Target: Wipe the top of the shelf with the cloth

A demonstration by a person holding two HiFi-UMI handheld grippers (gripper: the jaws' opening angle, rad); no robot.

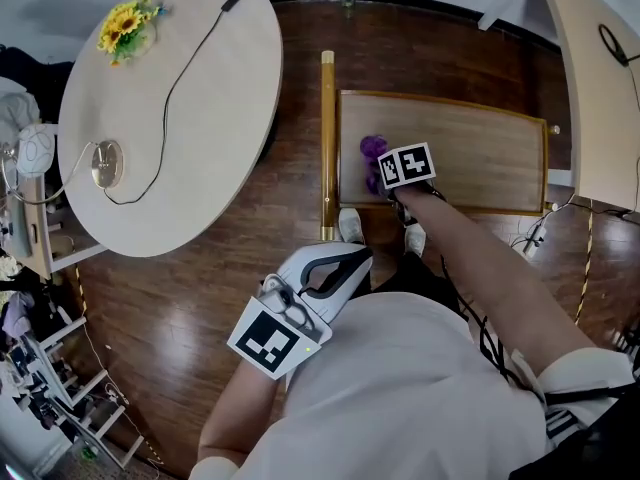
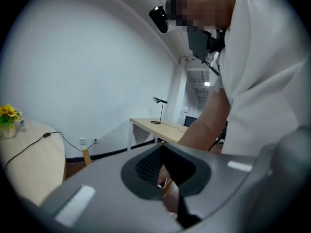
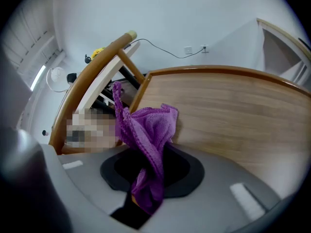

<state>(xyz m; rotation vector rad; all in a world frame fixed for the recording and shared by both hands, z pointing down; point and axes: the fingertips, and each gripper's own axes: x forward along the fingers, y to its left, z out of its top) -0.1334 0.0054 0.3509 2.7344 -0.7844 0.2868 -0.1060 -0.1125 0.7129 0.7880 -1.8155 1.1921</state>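
The wooden shelf top (image 1: 470, 158) is long and runs from 9 o'clock to 3 o'clock. The purple cloth (image 1: 371, 149) is bunched up at its 9 o'clock end, so the bare wood lies toward 3 o'clock. The right tool (image 1: 385, 180) pinches the cloth tight. The left tool (image 1: 340, 266) is closed on nothing, near the person's tummy, farther away.

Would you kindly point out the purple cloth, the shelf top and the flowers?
purple cloth (image 3: 150, 126), right gripper view, upper fold
shelf top (image 1: 480, 155), head view, bare wood
flowers (image 1: 124, 25), head view, yellow blooms
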